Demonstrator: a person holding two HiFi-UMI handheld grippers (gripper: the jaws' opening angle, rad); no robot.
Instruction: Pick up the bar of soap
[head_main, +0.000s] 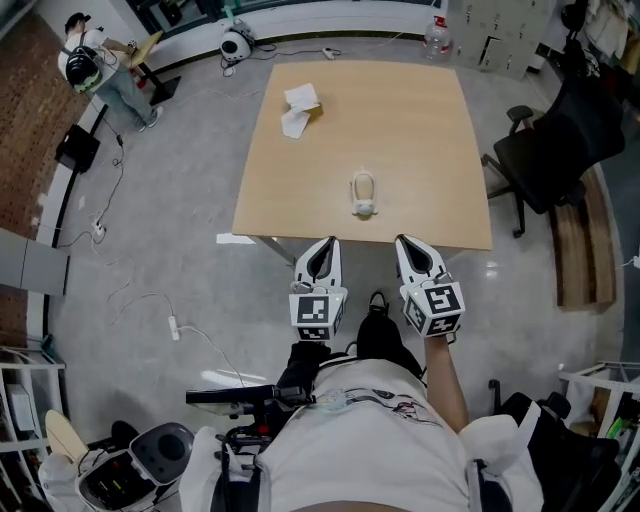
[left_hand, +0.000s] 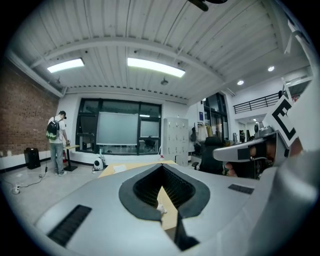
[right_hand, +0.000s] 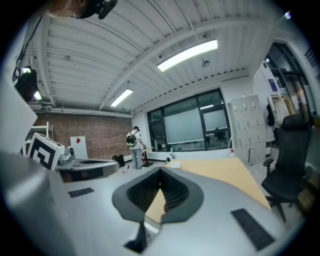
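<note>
Where soap (head_main: 364, 206) lies on table (head_main: 420, 130), bottle (head_main: 437, 38) beyond.

White shirt (head_main: 370, 440), grey left tool (head_main: 325, 243) and right tool (head_main: 405, 242).

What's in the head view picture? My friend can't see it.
Looking down from a person's head: the left gripper and right gripper, jaws shut, point at a wooden table. A small white bar of soap lies near its front edge, crumpled white paper farther back.

left gripper (head_main: 326, 243): jaws together, empty | right gripper (head_main: 405, 243): jaws together, empty
</note>
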